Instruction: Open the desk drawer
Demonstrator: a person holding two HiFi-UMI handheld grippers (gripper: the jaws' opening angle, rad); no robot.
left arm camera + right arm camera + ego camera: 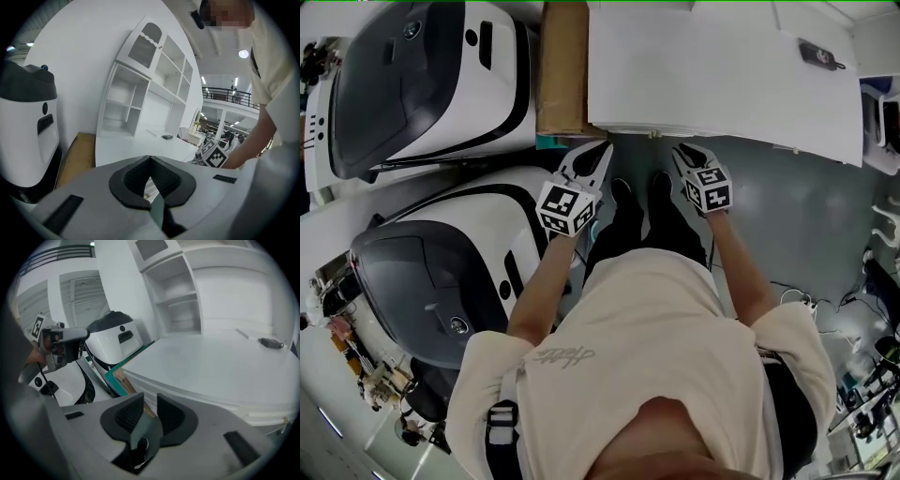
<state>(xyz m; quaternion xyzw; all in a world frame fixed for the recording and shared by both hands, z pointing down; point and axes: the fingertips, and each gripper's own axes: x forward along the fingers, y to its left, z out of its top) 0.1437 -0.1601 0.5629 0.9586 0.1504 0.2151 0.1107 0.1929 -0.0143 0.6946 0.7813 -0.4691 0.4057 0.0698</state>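
Note:
The white desk (722,75) fills the top of the head view, and its front edge runs just ahead of both grippers. No drawer front or handle shows plainly in any view. My left gripper (592,157) hovers at the desk's left front corner; in the left gripper view its jaws (150,160) meet at the tips with nothing held. My right gripper (686,157) hangs beside it near the middle of the edge. The right gripper view has its jaws (150,400) standing apart and empty, pointing down at the desk's edge (187,392).
Two big white-and-black machine housings (422,75) (441,272) crowd the left side. A cardboard box (562,66) stands between them and the desk. A small black object (820,53) lies on the desktop. White shelves (150,84) rise behind it. Cables (862,291) trail on the floor at right.

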